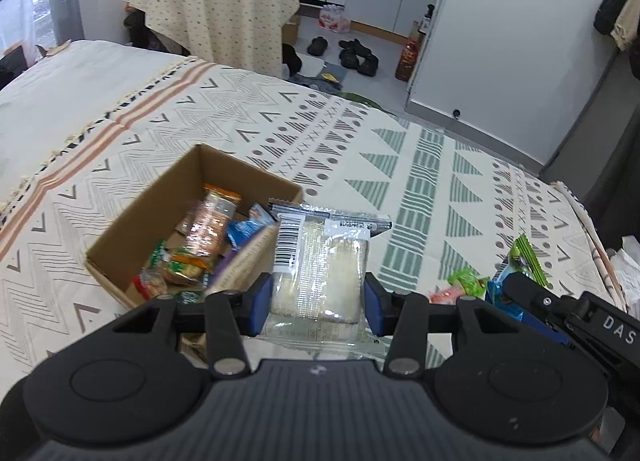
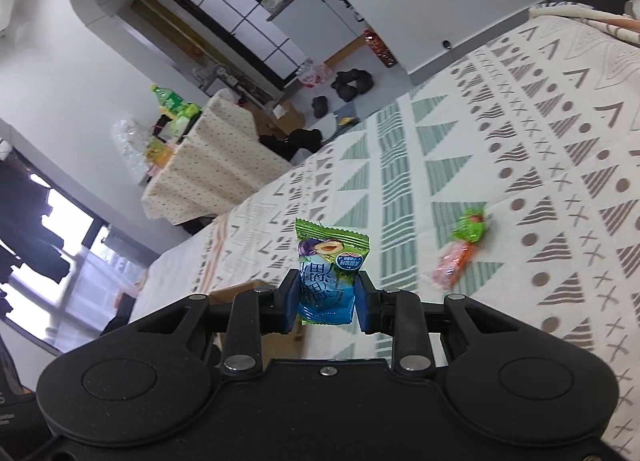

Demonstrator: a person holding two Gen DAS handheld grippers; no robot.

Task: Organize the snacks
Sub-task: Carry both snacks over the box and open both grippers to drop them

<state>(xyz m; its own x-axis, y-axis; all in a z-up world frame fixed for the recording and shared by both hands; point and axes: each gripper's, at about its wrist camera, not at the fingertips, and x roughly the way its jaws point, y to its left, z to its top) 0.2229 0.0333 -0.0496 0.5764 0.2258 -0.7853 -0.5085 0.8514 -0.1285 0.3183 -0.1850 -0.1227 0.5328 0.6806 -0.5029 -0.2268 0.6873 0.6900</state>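
Observation:
My left gripper (image 1: 318,297) is shut on a clear packet of white cake with a barcode label (image 1: 320,261), held just right of an open cardboard box (image 1: 132,217) that holds several wrapped snacks. My right gripper (image 2: 327,297) is shut on a green and blue plum candy packet (image 2: 330,273), held above the bed. The right gripper and its packet also show at the right of the left wrist view (image 1: 520,281). A green and orange wrapped candy (image 2: 460,249) lies loose on the patterned bedspread (image 2: 520,141); it also shows in the left wrist view (image 1: 460,285).
The box sits on a bed with a patterned cover (image 1: 360,141). Beyond the bed's far edge stand a cloth-covered round table (image 1: 216,1) with bottles and packets, shoes (image 1: 356,53) on the floor, and a white cabinet wall (image 1: 500,41).

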